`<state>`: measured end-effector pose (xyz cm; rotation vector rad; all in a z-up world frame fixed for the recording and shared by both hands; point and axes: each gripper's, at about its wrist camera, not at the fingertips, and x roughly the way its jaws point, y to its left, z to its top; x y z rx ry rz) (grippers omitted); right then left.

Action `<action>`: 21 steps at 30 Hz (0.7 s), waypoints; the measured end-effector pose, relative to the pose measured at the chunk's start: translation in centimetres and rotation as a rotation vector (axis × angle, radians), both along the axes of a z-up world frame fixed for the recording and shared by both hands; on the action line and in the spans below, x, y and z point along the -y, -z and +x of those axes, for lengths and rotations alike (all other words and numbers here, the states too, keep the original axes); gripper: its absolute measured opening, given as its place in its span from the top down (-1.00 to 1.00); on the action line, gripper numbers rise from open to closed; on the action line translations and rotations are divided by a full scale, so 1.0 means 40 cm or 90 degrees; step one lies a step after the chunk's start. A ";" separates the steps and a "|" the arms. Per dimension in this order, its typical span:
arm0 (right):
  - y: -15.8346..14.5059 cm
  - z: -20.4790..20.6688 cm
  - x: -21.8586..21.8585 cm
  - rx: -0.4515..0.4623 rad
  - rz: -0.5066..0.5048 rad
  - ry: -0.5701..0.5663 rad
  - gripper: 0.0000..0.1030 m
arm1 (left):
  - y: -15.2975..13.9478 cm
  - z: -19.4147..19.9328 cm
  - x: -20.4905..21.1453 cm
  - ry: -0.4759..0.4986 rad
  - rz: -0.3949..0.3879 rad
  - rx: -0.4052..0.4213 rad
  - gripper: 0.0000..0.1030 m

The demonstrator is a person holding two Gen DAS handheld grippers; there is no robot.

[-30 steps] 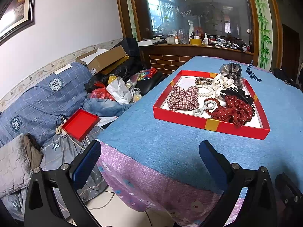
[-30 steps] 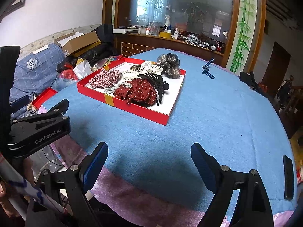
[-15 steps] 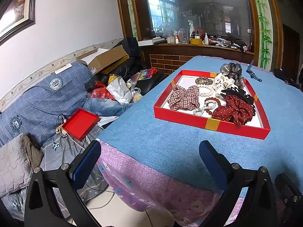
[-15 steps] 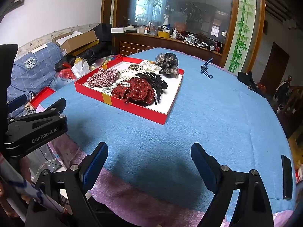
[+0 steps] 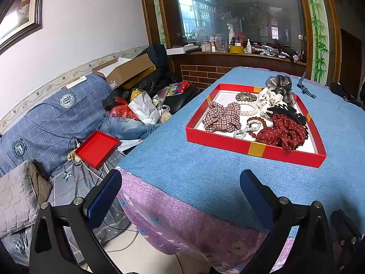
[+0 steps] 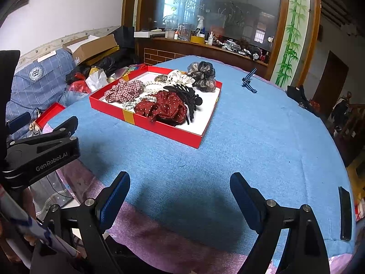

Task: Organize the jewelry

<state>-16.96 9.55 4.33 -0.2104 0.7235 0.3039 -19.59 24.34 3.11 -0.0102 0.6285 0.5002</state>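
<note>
- Broadly, a table under a blue cloth (image 5: 187, 166) fills most of both views, with a pink floral cloth (image 5: 182, 223) hanging at its near edge.
- At about 1 o'clock in the left wrist view, a red tray (image 5: 257, 147) sits on the blue cloth, well ahead of both grippers.
- Inside the tray, a dark red dotted scrunchie (image 5: 281, 132) lies at its near right, a plaid scrunchie (image 5: 222, 117) at its left, a black claw clip (image 5: 288, 113) behind the red one, and pearl and bead bracelets (image 5: 248, 123) between them.
- A striped blue hair tie (image 6: 249, 81) lies apart on the cloth at 1 o'clock of the tray.
- The left gripper (image 5: 181, 193) hovers at the table's near edge, fingers spread wide, holding nothing.
- The right gripper (image 6: 180, 194) hovers likewise over the cloth, fingers wide apart and empty.
</note>
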 end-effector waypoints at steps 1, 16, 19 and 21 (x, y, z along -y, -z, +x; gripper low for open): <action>0.000 0.000 0.000 0.000 0.000 0.000 -0.79 | 0.000 -0.001 0.000 0.000 0.001 0.000 -1.00; 0.008 0.000 -0.001 -0.003 -0.004 0.001 -0.79 | 0.001 0.000 -0.002 -0.002 -0.002 0.000 -1.00; 0.009 0.001 -0.002 -0.003 -0.005 0.000 -0.79 | 0.002 0.000 -0.002 -0.002 -0.001 -0.001 -1.00; 0.009 0.001 -0.002 -0.003 -0.004 0.000 -0.79 | 0.003 -0.001 -0.003 -0.003 -0.001 0.000 -1.00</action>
